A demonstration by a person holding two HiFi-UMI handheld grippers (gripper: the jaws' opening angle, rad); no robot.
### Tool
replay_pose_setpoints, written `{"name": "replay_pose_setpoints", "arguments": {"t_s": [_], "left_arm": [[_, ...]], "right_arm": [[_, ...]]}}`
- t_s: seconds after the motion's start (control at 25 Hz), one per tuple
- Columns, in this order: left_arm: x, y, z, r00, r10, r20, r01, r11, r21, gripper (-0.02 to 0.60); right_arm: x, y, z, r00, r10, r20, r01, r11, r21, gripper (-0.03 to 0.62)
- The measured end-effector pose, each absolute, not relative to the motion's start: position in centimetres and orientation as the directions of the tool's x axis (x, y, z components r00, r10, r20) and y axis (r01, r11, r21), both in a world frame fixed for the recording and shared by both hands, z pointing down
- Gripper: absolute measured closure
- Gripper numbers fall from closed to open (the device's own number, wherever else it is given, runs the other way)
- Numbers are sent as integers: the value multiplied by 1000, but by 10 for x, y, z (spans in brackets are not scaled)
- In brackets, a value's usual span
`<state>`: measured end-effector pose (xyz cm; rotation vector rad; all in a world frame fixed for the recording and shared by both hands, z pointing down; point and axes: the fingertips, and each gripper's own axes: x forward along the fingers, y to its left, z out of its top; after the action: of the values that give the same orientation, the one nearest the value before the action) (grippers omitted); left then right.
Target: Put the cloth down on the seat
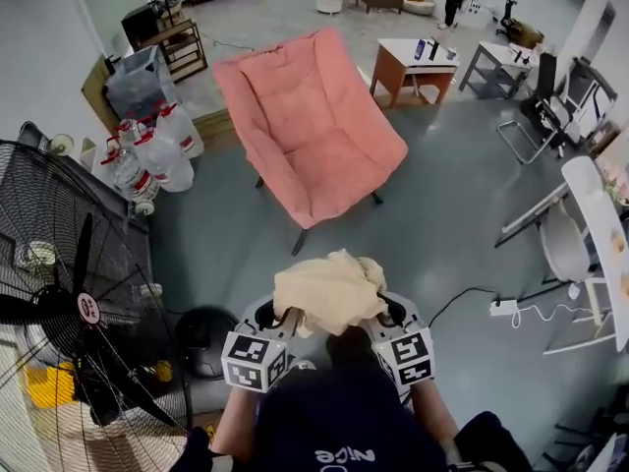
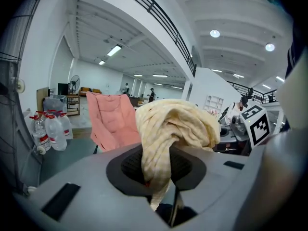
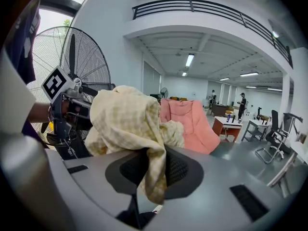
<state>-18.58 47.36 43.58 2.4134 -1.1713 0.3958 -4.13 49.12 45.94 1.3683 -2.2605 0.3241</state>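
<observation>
**Head view, with both gripper views.** The cloth [image 1: 329, 291], a pale yellow checked fabric, hangs bunched in the air between the left tongs [image 1: 288, 316] and the right tongs [image 1: 373, 313]. Each pair is clamped on a fold of it, and the fabric spills up and over the top, as both gripper views confirm.

The seat [image 1: 339, 180] of the pink folding chair [image 1: 295, 87] lies at 12 o'clock from the cloth and well apart from it, with bare grey floor [image 1: 442, 214] between. Nothing rests on the seat. Judged from this, the pick-up is done and the carry is under way. What is left is to close the gap to the chair, lower the cloth onto the seat and part both tongs. The seat is soft, padded and tilted back, so the cloth will probably settle where it is released rather than slide.

**Surroundings:**
- A large black standing fan [image 1: 69, 303] stands at 9 o'clock.
- A cluster of water bottles [image 1: 157, 155] sits at 10 o'clock, beside the chair.
- A wooden desk [image 1: 413, 62] carrying small items is at 1 o'clock.
- An office chair [image 1: 536, 116] is at 2 o'clock.
- A white power strip [image 1: 504, 308] lies with its cable on the floor at 3 o'clock.

The hall is open and bright, lit by ceiling strips [image 3: 189, 60], and the gripper views show a railed upper gallery [image 3: 211, 6].
</observation>
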Motion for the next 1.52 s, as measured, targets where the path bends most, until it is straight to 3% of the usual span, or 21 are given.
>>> {"name": "replay_pose_setpoints", "arguments": {"t_s": [0.28, 0.76, 1.12, 1.52], "left_arm": [[-146, 414, 449, 565, -670, 481, -824, -490, 285, 483], [-52, 290, 443, 529, -733, 428, -848, -443, 290, 483], [4, 237, 448, 558, -699, 447, -830, -465, 308, 483], [18, 168, 461, 610, -654, 448, -792, -518, 323, 483]], "right_arm": [[-2, 413, 469, -449, -724, 524, -839, 543, 29, 503], [87, 278, 461, -504, -711, 491, -796, 602, 55, 503], [139, 233, 471, -491, -714, 500, -827, 561, -11, 503], [149, 180, 484, -449, -727, 520, -873, 482, -80, 503]]}}
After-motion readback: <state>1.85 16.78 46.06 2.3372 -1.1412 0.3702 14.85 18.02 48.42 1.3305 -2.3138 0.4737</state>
